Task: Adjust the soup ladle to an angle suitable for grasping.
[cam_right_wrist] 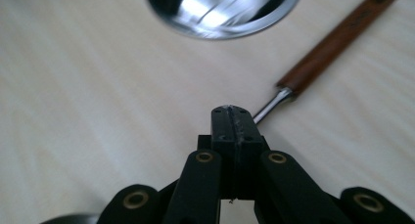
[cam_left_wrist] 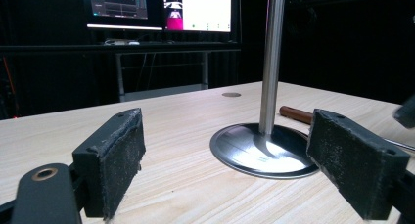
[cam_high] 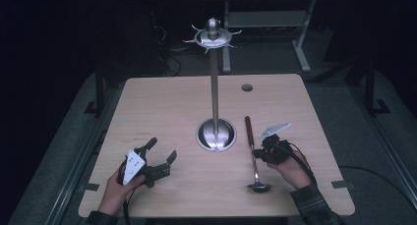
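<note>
Table [cam_high: 162, 102] is light wood, with a tall steel stand [cam_high: 215, 87] rising from a round base mid-table. Left claw [cam_high: 162, 154] sits wide open and empty near the front left. Right claw [cam_high: 259, 147] is pinched tight on the metal shaft of a wooden-handled ladle [cam_high: 253, 154] lying right of the base.

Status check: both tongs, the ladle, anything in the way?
Left tongs open, empty, low over table. Right tongs shut on the ladle at its metal shaft; ladle flat on table. Stand just left of ladle, apart.
</note>
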`<state>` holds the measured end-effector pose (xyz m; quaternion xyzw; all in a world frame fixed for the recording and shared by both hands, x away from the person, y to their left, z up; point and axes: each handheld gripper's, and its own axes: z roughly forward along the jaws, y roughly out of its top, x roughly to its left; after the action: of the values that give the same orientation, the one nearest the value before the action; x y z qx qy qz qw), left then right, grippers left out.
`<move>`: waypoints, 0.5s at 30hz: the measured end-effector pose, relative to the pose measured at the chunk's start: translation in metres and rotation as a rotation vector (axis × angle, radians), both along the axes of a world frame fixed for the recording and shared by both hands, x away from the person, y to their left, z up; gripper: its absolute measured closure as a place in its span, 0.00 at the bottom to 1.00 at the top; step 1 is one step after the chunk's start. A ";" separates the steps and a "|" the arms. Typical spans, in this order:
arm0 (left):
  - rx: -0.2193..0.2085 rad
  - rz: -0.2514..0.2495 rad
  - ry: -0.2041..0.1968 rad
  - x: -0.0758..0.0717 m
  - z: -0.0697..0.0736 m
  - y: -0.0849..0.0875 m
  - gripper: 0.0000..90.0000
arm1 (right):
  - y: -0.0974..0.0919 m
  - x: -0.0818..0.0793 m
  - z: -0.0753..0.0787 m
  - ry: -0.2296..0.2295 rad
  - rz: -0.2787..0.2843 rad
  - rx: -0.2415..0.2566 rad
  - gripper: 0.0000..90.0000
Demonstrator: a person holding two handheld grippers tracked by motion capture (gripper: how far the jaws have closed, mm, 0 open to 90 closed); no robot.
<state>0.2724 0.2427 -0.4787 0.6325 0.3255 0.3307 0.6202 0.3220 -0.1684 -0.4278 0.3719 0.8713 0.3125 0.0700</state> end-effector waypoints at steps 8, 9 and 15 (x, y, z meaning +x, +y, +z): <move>0.001 -0.003 -0.004 0.000 0.000 0.000 0.15 | 0.014 -0.019 -0.004 0.070 0.088 -0.060 1.00; 0.002 -0.003 -0.004 0.000 0.000 0.000 0.15 | 0.016 -0.020 -0.005 0.078 0.093 -0.070 1.00; -0.003 -0.004 -0.007 0.000 0.000 0.000 0.15 | 0.023 -0.019 -0.014 0.119 0.116 -0.109 1.00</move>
<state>0.2722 0.2424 -0.4789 0.6310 0.3226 0.3311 0.6231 0.3026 -0.1453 -0.4413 0.3343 0.9097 0.2455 0.0199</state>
